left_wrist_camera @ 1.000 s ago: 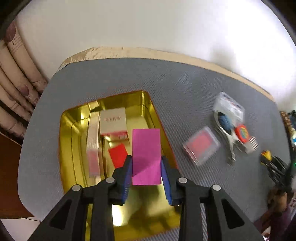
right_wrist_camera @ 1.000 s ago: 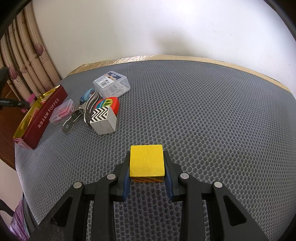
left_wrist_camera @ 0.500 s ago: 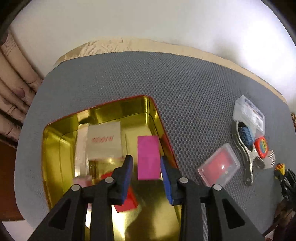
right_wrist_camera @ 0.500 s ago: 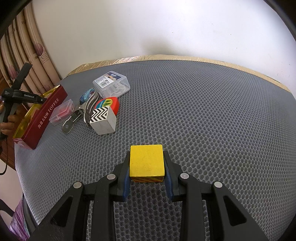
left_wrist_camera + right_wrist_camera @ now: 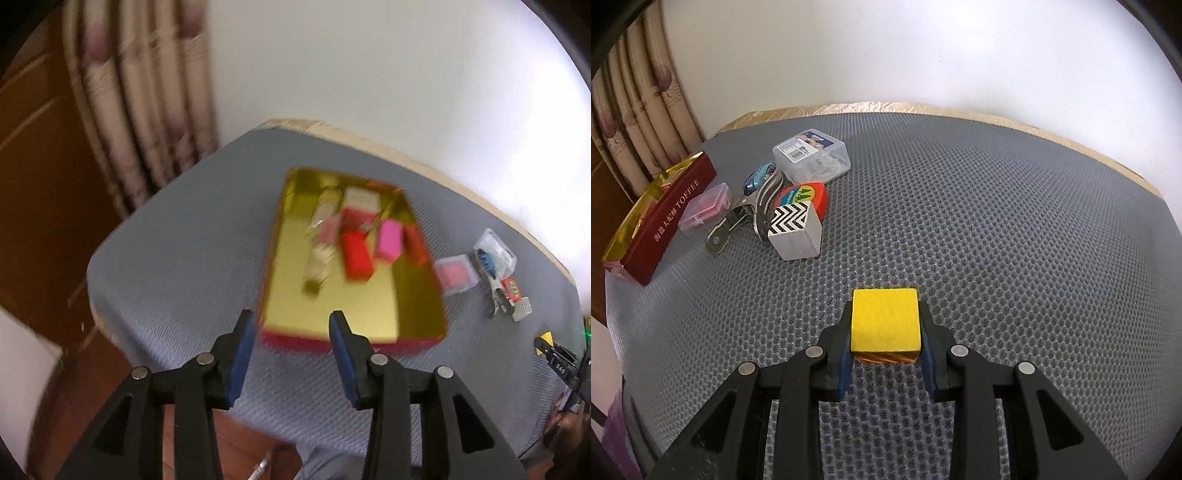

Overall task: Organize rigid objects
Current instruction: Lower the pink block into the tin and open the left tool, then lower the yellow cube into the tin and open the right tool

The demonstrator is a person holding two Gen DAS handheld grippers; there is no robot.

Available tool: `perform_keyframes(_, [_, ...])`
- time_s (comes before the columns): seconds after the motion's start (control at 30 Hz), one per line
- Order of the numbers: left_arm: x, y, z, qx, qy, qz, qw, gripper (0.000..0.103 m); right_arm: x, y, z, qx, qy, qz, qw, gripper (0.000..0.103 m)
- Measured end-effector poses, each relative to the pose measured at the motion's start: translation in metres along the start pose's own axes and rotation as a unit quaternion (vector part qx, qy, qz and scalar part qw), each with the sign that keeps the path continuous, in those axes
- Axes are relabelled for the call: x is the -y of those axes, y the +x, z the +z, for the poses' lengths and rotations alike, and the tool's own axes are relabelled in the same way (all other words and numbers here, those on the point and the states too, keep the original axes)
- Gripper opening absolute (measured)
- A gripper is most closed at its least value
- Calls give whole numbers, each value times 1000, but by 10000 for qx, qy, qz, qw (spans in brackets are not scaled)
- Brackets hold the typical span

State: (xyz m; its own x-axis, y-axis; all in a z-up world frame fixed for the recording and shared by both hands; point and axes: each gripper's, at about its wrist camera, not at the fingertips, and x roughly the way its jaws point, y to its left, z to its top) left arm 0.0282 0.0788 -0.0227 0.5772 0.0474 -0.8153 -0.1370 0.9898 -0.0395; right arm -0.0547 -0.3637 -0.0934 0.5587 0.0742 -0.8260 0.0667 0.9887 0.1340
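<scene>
Pink block (image 5: pixel 388 240) now in toffee tin (image 5: pixel 354 325); left gripper (image 5: pixel 291 354) jaws just opened, empty. Right gripper (image 5: pixel 885 345) clamps yellow block (image 5: pixel 885 320). Clutter at tin's 3 o'clock remains.

Mat (image 5: pixel 997 221) right side free; clutter (image 5: pixel 790 206) beside tin (image 5: pixel 665 218), seemingly passable.

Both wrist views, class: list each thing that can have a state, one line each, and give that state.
Left gripper: open, empty, jaws just opening.
Right gripper: shut on the yellow block.
Toffee tin: lidless, blocks inside.
Pink block: lying in the tin.
Clear plastic box: lid closed.
Small pink case: closed.
</scene>
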Motion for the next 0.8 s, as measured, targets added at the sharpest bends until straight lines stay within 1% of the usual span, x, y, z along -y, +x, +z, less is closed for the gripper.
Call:
perform_keyframes(0.1, [-19, 5, -18, -116, -126, 297, 9994, 42, -17, -10, 6, -42, 29, 189, 9998, 28])
perform_keyframes(0.2, [-34, 11, -20, -219, -326, 388, 9985, 42, -49, -29, 20, 81, -109, 471, 9988, 28])
perform_keyframes(0.27, [-38, 11, -21, -229, -419, 271, 9985, 42, -74, -40, 33, 133, -152, 821, 9964, 28])
perform_keyframes(0.3, [-37, 11, -22, -209, -410, 258, 9986, 42, -95, -45, 44, 177, -241, 1046, 9941, 28])
perform_keyframes(0.4, [-34, 8, -23, -130, -297, 330, 9989, 42, -154, -44, 74, 112, -470, 1655, 9850, 28])
perform_keyframes(0.47, [-34, 0, -23, 12, -335, 349, 9988, 42, -197, -33, 95, -57, -531, 2042, 9775, 28])
perform_keyframes(0.53, [-34, -5, -23, 128, -372, 377, 9985, 42, -238, -13, 115, -316, -542, 2351, 9699, 28])
perform_keyframes(0.57, [-35, -6, -22, 158, -368, 407, 9984, 42, -258, -2, 124, -439, -543, 2438, 9673, 28])
perform_keyframes(0.63, [-37, -6, -21, 161, -359, 476, 9981, 42, -301, 25, 142, -693, -534, 2530, 9635, 28])
perform_keyframes(0.7, [-41, -3, -20, 101, -452, 384, 9982, 42, -334, 51, 152, -936, -446, 2609, 9598, 28])
perform_keyframes(0.8, [-48, 1, -18, 19, -528, 315, 9981, 42, -368, 82, 160, -1180, -358, 2479, 9609, 28])
